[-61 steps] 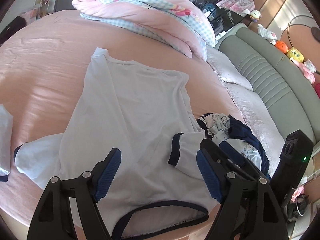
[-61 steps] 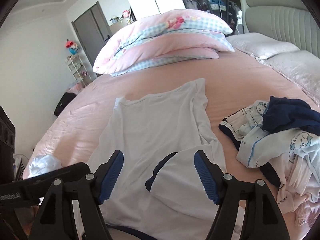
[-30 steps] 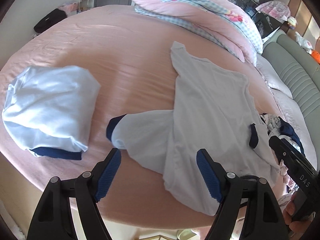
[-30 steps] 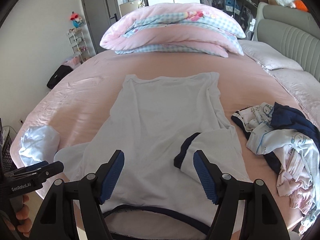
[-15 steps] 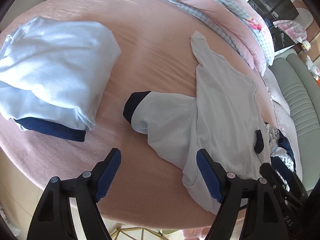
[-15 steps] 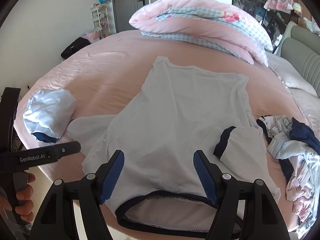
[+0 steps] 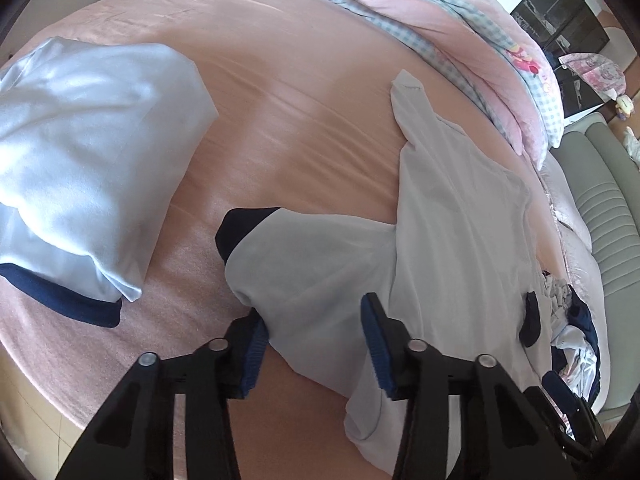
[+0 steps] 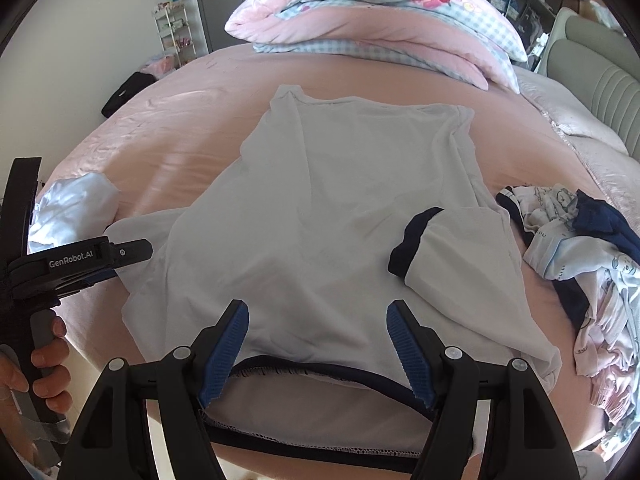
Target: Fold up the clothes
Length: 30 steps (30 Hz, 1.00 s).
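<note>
left claw (image 7: pixel 314 340) gapes around the pale blue navy-cuffed shirt's (image 8: pixel 340 216) sleeve, one pad tucked under; right claw (image 8: pixel 318 354) open, hem cut off lower frame.

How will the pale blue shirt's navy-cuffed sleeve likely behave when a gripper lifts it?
The pale blue shirt's navy-cuffed sleeve will probably droop limply: it lies creased on the pink bedsheet. It looks thin and light. The left gripper, fingers straddling it, may drag the attached shirt body along.
</note>
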Tool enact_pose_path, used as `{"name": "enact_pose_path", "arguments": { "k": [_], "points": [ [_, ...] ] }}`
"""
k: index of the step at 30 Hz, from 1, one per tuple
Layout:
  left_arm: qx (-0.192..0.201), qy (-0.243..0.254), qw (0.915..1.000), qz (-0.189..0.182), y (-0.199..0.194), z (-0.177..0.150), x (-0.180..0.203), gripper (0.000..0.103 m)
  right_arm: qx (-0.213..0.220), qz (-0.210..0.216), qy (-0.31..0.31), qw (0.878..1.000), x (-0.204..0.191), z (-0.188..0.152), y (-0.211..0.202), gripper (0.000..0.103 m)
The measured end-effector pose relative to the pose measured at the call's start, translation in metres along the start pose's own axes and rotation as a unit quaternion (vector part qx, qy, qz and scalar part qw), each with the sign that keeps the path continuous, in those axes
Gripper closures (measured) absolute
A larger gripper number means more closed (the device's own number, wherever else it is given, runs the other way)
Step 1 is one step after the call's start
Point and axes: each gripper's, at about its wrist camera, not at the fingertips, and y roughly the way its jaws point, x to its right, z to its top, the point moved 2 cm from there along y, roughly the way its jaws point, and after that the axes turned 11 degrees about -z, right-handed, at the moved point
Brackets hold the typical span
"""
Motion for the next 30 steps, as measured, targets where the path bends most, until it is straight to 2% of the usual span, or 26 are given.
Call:
{"name": "enact_pose_path", "arguments": {
  "k": [4, 7, 10, 13, 17, 23, 30],
  "points": [
    [0.007, 0.008, 0.9999, 0.01, 0.002, -0.002, 0.003, 0.092, -0.005, 0.003, 0.006, 1.0, 0.007, -0.002, 0.001, 0.032],
    [0.019, 0.021, 0.9995, 0.015, 0.001, -0.005, 0.01, 0.096, -0.007, 0.002, 0.007, 1.0, 0.01, -0.003, 0.0, 0.032],
    [0.031, 0.042, 0.9986, 0.007, -0.003, -0.008, 0.022, 0.096, -0.011, 0.017, 0.017, 1.0, 0.014, 0.001, -0.001, 0.032],
    [0.049, 0.077, 0.9958, -0.004, -0.013, -0.01, 0.041, 0.096, -0.018, 0.052, 0.035, 0.998, 0.016, 0.009, -0.003, 0.032],
    [0.06, 0.121, 0.9907, -0.016, -0.019, -0.01, 0.064, 0.096, -0.034, 0.127, 0.049, 0.99, 0.004, 0.027, -0.004, 0.031],
    [0.051, 0.142, 0.9878, -0.039, -0.015, -0.014, 0.075, 0.096, -0.057, 0.233, 0.06, 0.969, -0.017, 0.056, -0.005, 0.032],
    [0.042, 0.145, 0.9866, -0.061, -0.012, -0.024, 0.079, 0.096, -0.059, 0.257, 0.039, 0.964, -0.033, 0.055, 0.002, 0.031]
  ]
}}
